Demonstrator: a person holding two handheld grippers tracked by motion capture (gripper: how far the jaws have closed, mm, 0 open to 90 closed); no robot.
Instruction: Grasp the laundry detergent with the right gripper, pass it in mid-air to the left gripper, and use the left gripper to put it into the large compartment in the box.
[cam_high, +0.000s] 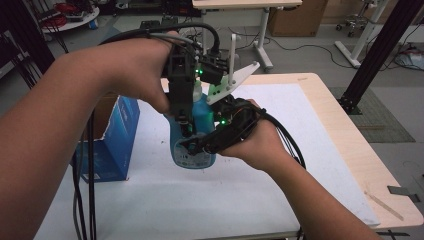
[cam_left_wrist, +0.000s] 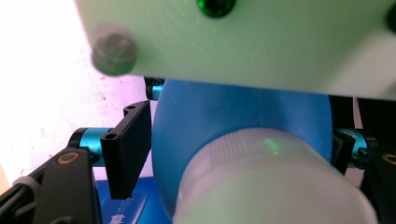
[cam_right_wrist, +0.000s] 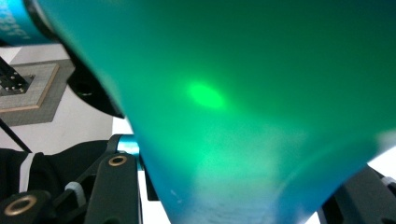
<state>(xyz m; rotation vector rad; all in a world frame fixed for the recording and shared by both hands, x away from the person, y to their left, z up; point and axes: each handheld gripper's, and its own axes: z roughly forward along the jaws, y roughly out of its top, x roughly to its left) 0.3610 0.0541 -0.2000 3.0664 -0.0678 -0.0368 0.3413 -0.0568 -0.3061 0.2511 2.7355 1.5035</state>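
Both forearms were bare, with no sleeves. The left gripper (cam_high: 187, 131) was black with a green light, thick black cables looping from its top at upper centre. The right gripper (cam_high: 200, 146) was black too, carrying a white three-cornered plate and turquoise metal joints with brass rivets.

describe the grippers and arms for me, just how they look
Both grippers are black. The left gripper has green indicator lights, a white three-cornered plate and black cables. The right gripper shows a green light and black cables. Jaw joints are teal with brass rivets. Forearms are bare, no sleeves.
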